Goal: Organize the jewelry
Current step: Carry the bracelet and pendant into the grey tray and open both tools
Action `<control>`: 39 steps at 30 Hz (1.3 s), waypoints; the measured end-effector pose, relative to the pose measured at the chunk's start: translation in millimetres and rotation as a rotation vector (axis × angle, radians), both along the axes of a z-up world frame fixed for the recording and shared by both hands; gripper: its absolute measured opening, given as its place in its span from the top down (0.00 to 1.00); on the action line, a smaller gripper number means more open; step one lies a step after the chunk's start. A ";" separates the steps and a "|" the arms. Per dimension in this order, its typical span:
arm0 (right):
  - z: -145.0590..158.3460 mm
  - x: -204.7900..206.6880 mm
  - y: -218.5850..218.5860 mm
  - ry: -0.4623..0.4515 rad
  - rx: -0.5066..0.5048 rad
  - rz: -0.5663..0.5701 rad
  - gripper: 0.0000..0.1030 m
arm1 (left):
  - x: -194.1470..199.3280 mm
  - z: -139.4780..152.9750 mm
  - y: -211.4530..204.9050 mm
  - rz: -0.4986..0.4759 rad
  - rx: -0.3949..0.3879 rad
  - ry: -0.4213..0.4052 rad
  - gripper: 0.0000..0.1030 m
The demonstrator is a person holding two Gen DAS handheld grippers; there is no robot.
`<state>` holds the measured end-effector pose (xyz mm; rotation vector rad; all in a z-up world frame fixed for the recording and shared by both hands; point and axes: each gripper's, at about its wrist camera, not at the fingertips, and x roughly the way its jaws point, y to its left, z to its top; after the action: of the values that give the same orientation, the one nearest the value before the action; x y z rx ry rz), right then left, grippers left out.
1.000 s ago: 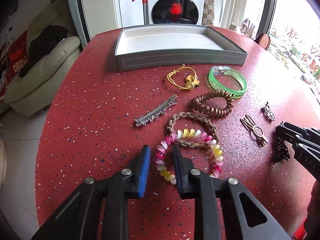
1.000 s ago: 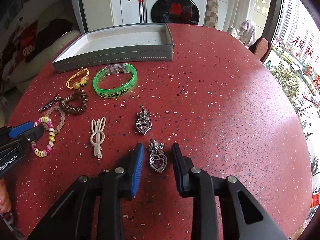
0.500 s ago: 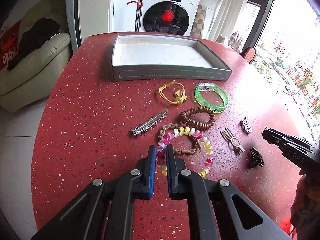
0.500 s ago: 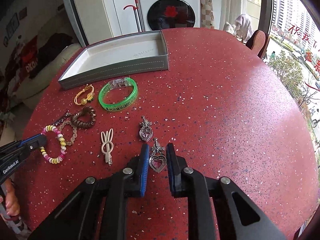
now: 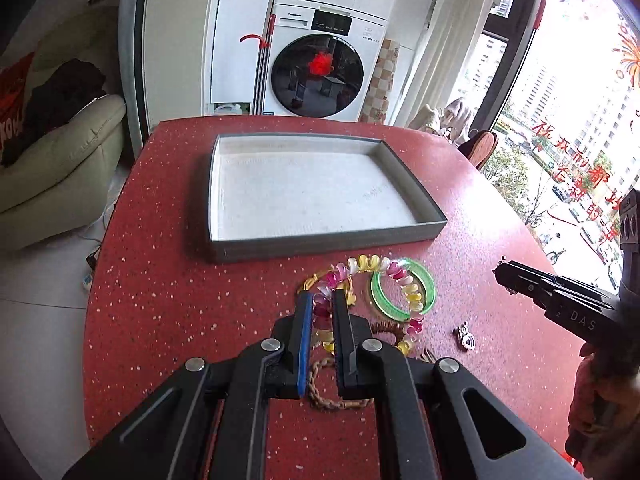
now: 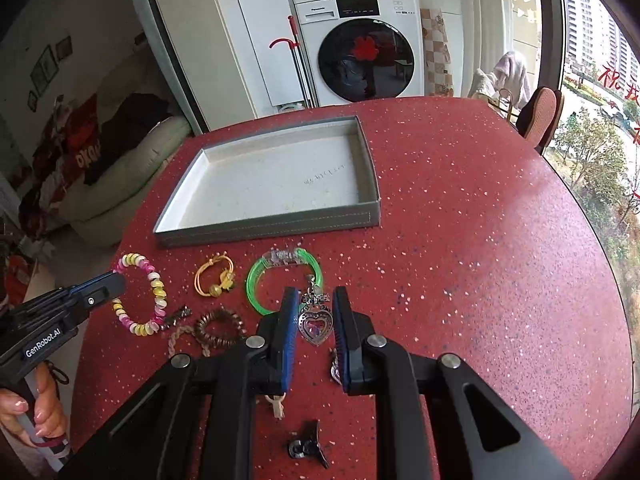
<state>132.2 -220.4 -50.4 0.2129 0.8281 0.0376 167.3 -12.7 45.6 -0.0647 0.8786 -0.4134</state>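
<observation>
Grey rectangular tray [image 6: 256, 232] sits at counter [image 6: 480, 260] rear. Before it, left to right: multicolour spiral bracelet [image 6: 140, 292], yellow cord bracelet [image 6: 214, 278], green translucent bangle [image 6: 256, 292].

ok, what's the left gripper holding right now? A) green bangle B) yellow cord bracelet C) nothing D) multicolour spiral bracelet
D: the left gripper is shut on the multicolour spiral bracelet, whose loop hangs in front of the green bangle.
</observation>
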 end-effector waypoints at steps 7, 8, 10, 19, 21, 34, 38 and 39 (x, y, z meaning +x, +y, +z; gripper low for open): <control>22.5 57.4 -1.3 -0.024 0.059 0.025 0.82 | 57.2 12.3 -3.7 0.020 0.001 -0.015 0.73; 24.2 67.1 -1.8 -0.023 0.071 0.028 0.82 | 67.8 12.4 -4.2 0.025 -0.001 -0.010 0.73; 24.8 86.8 -2.8 -0.019 0.092 0.035 0.82 | 87.7 9.9 -7.6 0.028 -0.003 -0.001 0.73; 4.1 170.8 -6.6 0.032 0.134 0.024 0.82 | 171.9 -21.3 -30.2 0.069 0.070 0.038 0.73; -4.8 185.7 -8.7 0.049 0.136 0.012 0.82 | 186.5 -32.5 -35.5 0.075 0.096 0.049 0.73; -64.0 228.8 -2.3 0.157 0.068 -0.003 0.82 | 216.1 -88.2 -60.0 0.080 0.247 0.099 0.73; -63.0 228.6 6.2 0.147 0.016 0.012 0.82 | 212.5 -93.2 -65.1 0.081 0.296 0.077 0.73; -63.5 229.5 7.2 0.145 0.001 0.016 0.81 | 212.1 -92.9 -67.2 0.081 0.306 0.074 0.73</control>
<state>361.6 -213.2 -113.9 0.2123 0.9745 0.0376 379.4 -79.8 -47.3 0.1669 0.9999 -0.1985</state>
